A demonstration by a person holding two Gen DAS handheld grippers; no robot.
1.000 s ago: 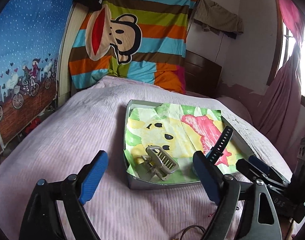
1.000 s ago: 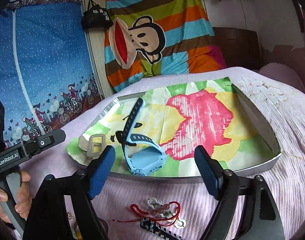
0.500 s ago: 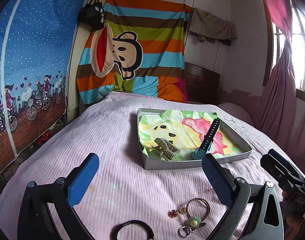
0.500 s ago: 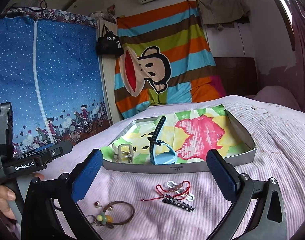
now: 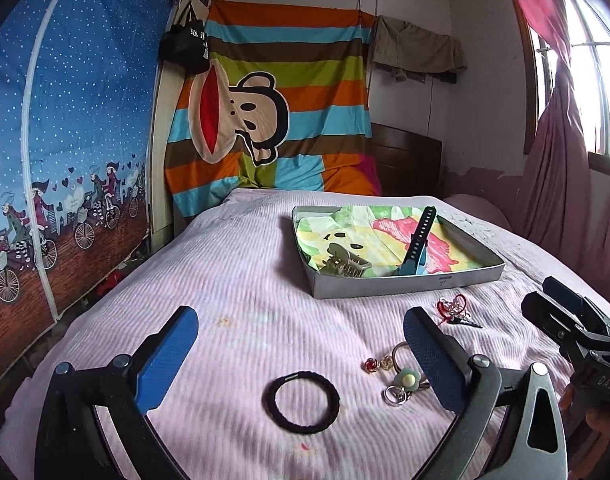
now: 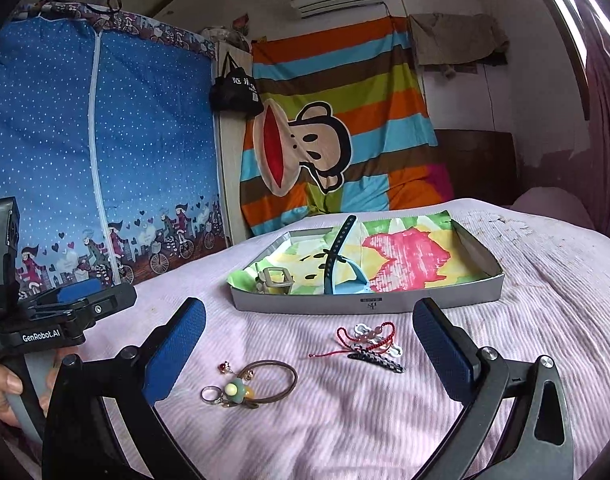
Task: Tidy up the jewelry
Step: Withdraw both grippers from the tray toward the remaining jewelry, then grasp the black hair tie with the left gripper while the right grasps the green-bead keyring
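Black hair tie (image 5: 301, 401) lies on the bed between my left tool (image 5: 301, 360), both tools wide and empty, so I should drop straight down, pinch its ring gently, then carry it to the box (image 5: 405, 286).

striped monkey blanket (image 5: 273, 120) | blue wardrobe cover (image 6: 97, 152) | black bag (image 5: 185, 46) | air conditioner (image 6: 337, 0)
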